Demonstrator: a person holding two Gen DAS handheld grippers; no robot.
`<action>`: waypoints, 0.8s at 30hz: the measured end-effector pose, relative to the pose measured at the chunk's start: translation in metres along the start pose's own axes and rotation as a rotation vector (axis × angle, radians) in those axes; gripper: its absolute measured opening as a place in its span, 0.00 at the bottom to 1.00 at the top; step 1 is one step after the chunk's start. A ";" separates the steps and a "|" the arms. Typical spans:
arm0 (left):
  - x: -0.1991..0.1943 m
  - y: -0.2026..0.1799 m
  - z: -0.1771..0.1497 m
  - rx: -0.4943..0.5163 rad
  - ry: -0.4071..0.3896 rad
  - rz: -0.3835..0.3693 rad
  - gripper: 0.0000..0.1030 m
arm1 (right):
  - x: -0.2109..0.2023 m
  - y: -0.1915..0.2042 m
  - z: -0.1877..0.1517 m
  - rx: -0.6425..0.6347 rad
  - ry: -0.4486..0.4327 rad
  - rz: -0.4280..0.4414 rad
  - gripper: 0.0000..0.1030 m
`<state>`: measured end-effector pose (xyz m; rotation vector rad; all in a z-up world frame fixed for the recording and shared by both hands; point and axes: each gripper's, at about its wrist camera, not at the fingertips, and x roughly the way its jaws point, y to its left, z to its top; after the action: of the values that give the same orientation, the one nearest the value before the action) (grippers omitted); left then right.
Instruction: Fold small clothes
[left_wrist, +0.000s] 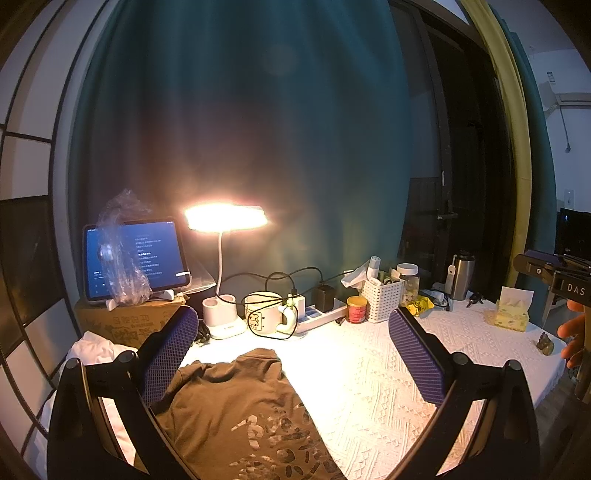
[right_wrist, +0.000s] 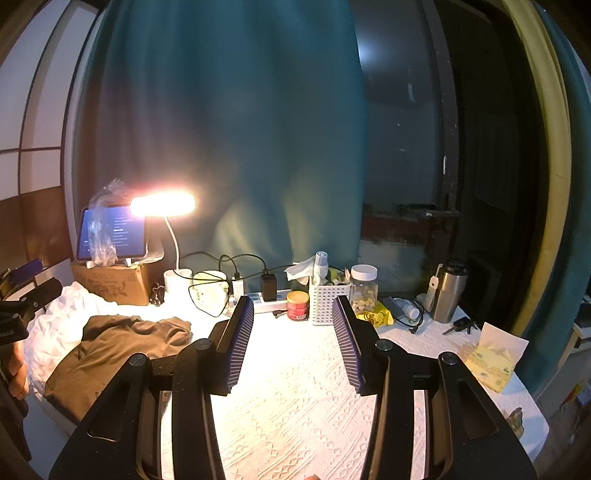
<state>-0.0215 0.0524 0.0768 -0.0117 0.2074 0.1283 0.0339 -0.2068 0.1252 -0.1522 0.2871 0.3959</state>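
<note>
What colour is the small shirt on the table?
Olive-brown cotton shirt with a pale print, best seen in the left wrist view.

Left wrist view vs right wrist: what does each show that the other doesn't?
Left wrist only: the print on the brown shirt, and the wall air conditioner.
Right wrist only: the shirt's whole outline, with the white cloth beside it.
Both: lit desk lamp, tablet, mug, red can, white basket, steel flask, tissue pack, white tablecloth. Each gripper is open and empty.

Brown printed shirt (left_wrist: 236, 413), rumpled, flat
</note>
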 end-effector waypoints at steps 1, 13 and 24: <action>0.000 0.000 0.000 -0.001 0.000 0.001 0.99 | 0.000 -0.001 -0.001 0.000 0.001 -0.001 0.46; 0.001 0.000 -0.001 0.000 0.003 0.001 0.99 | -0.001 -0.003 -0.002 0.002 0.002 -0.003 0.46; 0.003 0.004 -0.002 -0.004 0.005 0.002 0.99 | 0.000 -0.005 -0.006 0.004 0.014 -0.005 0.46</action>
<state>-0.0200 0.0568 0.0738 -0.0156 0.2116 0.1302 0.0339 -0.2126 0.1200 -0.1520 0.3008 0.3898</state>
